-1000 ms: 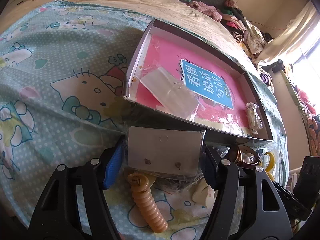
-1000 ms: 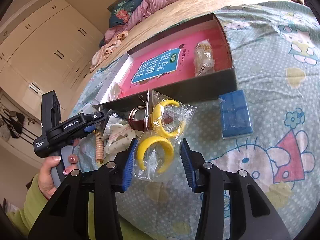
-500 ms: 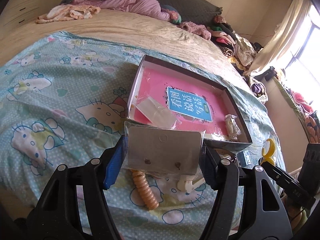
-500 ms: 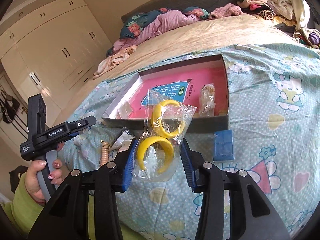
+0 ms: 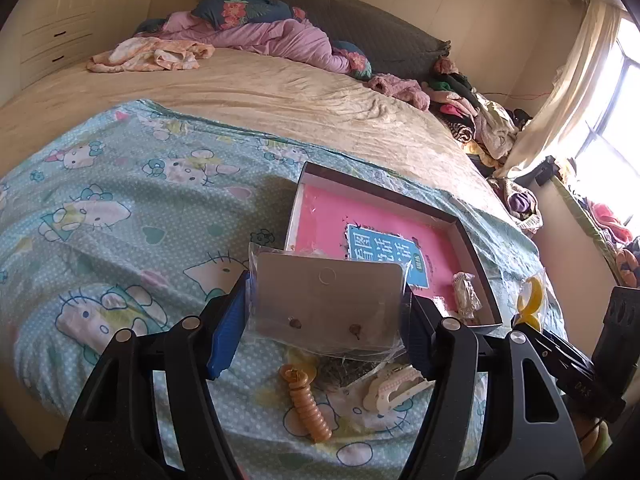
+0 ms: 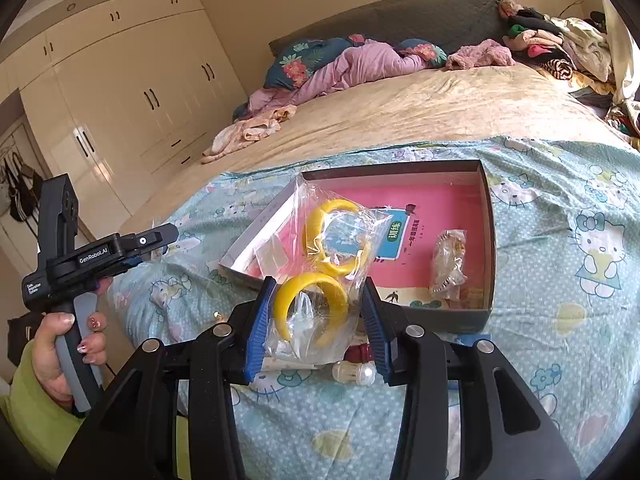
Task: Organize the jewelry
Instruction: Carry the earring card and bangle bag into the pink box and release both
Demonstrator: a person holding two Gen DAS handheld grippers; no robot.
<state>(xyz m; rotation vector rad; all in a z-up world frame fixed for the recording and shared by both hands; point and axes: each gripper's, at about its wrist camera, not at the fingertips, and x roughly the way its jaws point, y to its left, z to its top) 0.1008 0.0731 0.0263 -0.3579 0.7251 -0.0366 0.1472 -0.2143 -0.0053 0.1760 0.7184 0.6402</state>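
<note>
My left gripper (image 5: 326,312) is shut on a clear bag holding a grey earring card (image 5: 328,300) with two small studs, lifted above the bedspread. My right gripper (image 6: 316,316) is shut on a clear bag of yellow bangles (image 6: 320,276), also held in the air. Beyond both lies an open dark cardboard box (image 5: 472,240) (image 6: 486,208) with a pink booklet on its floor. A small bagged trinket (image 6: 448,260) and a clear packet (image 6: 272,256) rest inside it. The left gripper also shows in the right wrist view (image 6: 160,240), held by a hand.
On the Hello Kitty bedspread (image 5: 120,208) below lie a tan spiral hair tie (image 5: 306,404), a cream hair clip (image 5: 394,386), and red and pearl-white pieces (image 6: 356,366). Pink bedding and clothes heap at the bed's far end (image 5: 280,36). White wardrobes (image 6: 120,80) stand on the left.
Both grippers have risen with their bags and tilted up, so the box and bedspread sit lower and farther off. The grips have not changed.
</note>
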